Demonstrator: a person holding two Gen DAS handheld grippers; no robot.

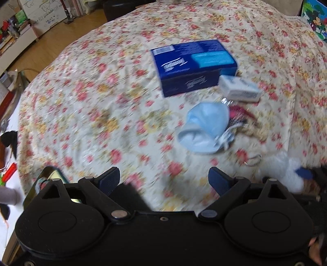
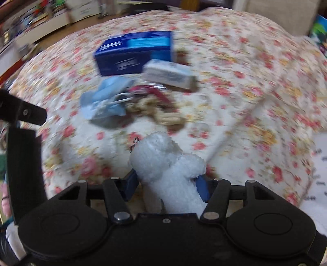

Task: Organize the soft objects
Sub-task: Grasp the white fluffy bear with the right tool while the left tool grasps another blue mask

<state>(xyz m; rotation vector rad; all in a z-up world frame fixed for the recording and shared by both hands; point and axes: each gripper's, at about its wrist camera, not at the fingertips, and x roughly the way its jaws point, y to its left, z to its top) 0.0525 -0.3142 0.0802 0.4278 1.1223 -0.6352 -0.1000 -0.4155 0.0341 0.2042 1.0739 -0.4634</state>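
A white plush toy [image 2: 163,163] stands between the fingers of my right gripper [image 2: 166,184], and both blue pads press into its fluffy body. In the left wrist view the same toy [image 1: 282,171] shows at the lower right. My left gripper [image 1: 163,178] hangs open above the floral bedspread [image 1: 92,114] with nothing between its fingers. Further out on the bed lie a light blue cloth item [image 1: 204,126] [image 2: 104,100], a red thing [image 2: 155,92] and a beige soft thing [image 2: 167,118], all in one small heap. The frames are blurred.
A dark blue tissue box [image 1: 194,65] [image 2: 134,53] rests mid-bed, a small white box [image 1: 239,89] [image 2: 169,73] against it. The bed's left edge drops to a wooden floor [image 1: 67,32] with shelves. A colourful picture [image 1: 314,18] stands far right.
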